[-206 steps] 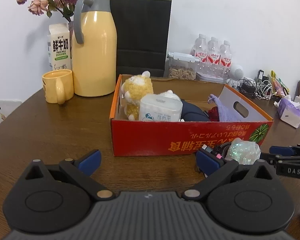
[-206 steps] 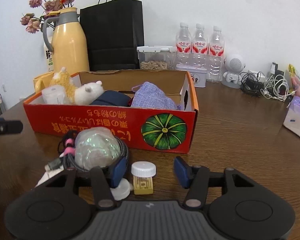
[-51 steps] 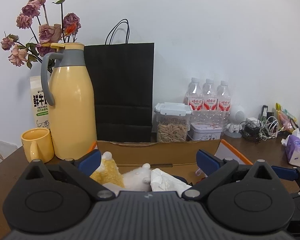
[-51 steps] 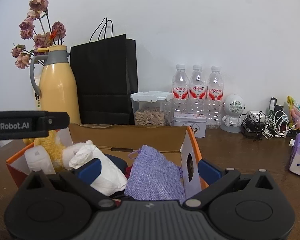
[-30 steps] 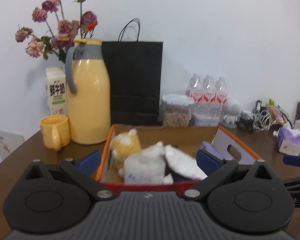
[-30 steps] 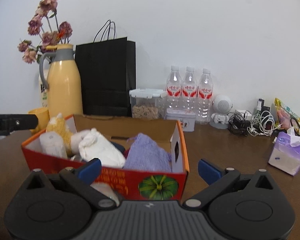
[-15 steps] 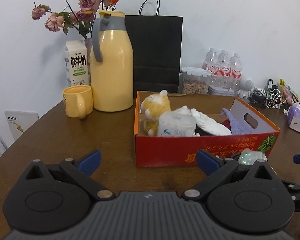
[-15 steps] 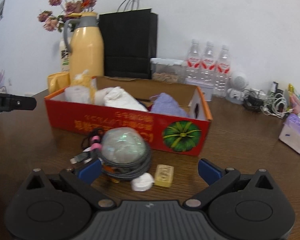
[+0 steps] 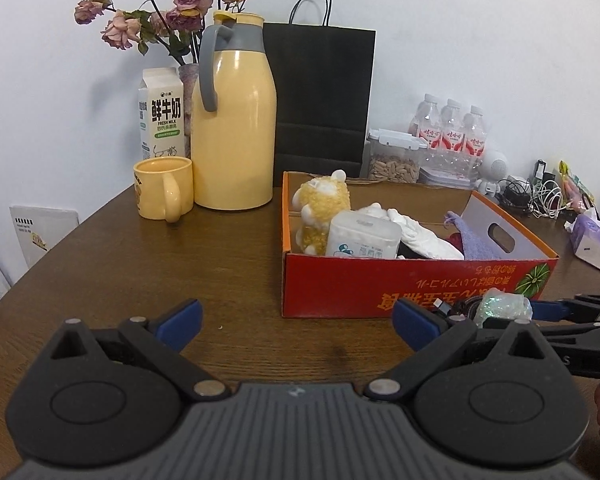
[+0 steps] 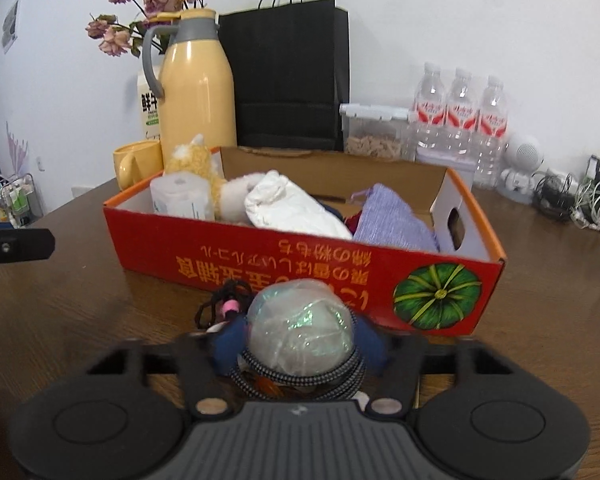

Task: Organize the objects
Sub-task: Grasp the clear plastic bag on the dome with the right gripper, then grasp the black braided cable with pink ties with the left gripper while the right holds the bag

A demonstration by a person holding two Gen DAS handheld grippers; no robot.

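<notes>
On the desk point(image 9: 228, 264), with the red box point(image 9: 380, 284) as our landmark, we go from left to right. Well to the left of the box stands a yellow mug point(image 9: 163, 188), and just beyond it a milk carton point(image 9: 161, 114) and a tall yellow jug point(image 9: 234, 120) with dried flowers point(image 9: 172, 8) behind. A black paper bag point(image 9: 322, 96) stands behind the box.

Inside the box, from its left end, we see a yellow plush toy point(image 9: 320, 204), a pack of tissues point(image 9: 362, 234), a white cloth bundle point(image 9: 424, 234) and a purple pouch point(image 9: 474, 238).

Our left tool point(image 9: 296, 320) hovers low in front of the box's left corner, its jaws spread wide with only bare desk between them.

In front of the box, near its pumpkin picture, lies the shiny wrapped ball point(image 10: 300, 332) on a coil of braided cable point(image 10: 300, 378). Our right tool point(image 10: 300, 340) has just been closing its jaws, and the blue pads point(image 10: 230, 340) now press against both sides of the ball and the cable.

To the right behind the box stand a jar of nuts point(image 9: 396, 160), three water bottles point(image 9: 452, 132), a small white robot figure point(image 9: 494, 174) and a tangle of chargers point(image 9: 540, 196).
</notes>
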